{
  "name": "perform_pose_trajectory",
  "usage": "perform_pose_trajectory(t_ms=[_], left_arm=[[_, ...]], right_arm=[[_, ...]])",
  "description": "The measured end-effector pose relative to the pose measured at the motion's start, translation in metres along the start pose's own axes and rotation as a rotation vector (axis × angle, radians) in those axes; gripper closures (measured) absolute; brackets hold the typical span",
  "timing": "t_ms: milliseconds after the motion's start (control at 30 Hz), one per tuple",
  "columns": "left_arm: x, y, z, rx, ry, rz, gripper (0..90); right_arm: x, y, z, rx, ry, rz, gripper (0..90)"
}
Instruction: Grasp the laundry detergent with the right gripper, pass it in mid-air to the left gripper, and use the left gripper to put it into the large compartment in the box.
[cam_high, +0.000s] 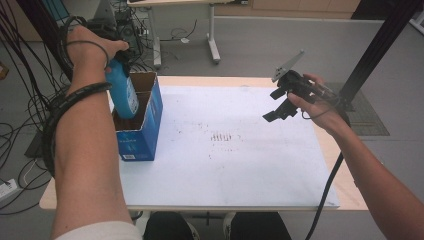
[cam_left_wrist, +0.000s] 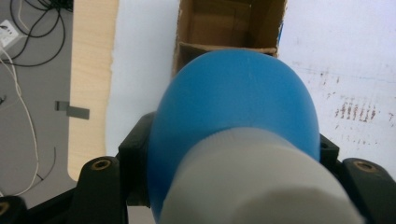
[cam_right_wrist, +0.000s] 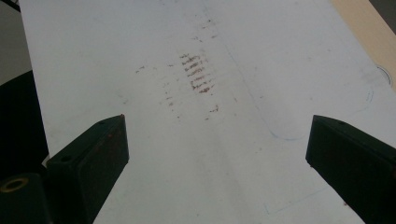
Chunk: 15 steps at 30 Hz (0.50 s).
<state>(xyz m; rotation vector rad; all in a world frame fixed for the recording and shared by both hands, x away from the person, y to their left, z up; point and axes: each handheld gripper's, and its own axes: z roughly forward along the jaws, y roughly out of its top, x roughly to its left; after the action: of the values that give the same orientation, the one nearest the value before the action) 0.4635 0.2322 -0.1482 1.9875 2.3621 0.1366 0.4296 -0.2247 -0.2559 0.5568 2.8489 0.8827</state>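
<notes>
A: Which step is in hand here?

B: It looks like the packing step. The left tongs (cam_high: 116, 56) are clamped on the blue bottle (cam_high: 123, 90), one jaw on each side of it just below its white cap (cam_left_wrist: 261, 186). The bottle hangs base-down over the open cardboard box (cam_high: 145, 131), its lower end apparently at or just past the rim.

A: And where does the box stand?

B: Near the left edge of the white tabletop (cam_high: 240, 165), upright, flaps open. In the left gripper view the brown inside of the box (cam_left_wrist: 224, 28) lies straight beyond the bottle's rounded body (cam_left_wrist: 233, 98), so the two seem well lined up.

A: What about the other hand?

B: The right tongs (cam_high: 280, 102) are held in the air over the right side of the tabletop, well apart from the box. Their jaws stand wide apart with nothing between them; beneath them lies bare white surface with some brownish scuff marks (cam_right_wrist: 198, 74).

A: So what does the next move call for?

B: Probably a straight lowering of the bottle until its base meets the box floor, keeping it clear of the inner flap, and only then a release. The box is light card, so a nudge against the wall could shift it; the free tongs might steady it.
</notes>
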Motion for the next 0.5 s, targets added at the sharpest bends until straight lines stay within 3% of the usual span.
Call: perform_pose_trajectory(t_ms=[267, 500], left_arm=[[-0.005, -0.004, 0.028, -0.003, 0.019, 0.047, 37.3], [-0.010, -0.008, 0.057, -0.002, -0.005, 0.068, 37.3]], right_arm=[[0.000, 0.001, 0.000, 0.002, -0.005, -0.002, 5.7], [0.000, 0.003, -0.002, 0.012, -0.010, -0.004, 5.7]])
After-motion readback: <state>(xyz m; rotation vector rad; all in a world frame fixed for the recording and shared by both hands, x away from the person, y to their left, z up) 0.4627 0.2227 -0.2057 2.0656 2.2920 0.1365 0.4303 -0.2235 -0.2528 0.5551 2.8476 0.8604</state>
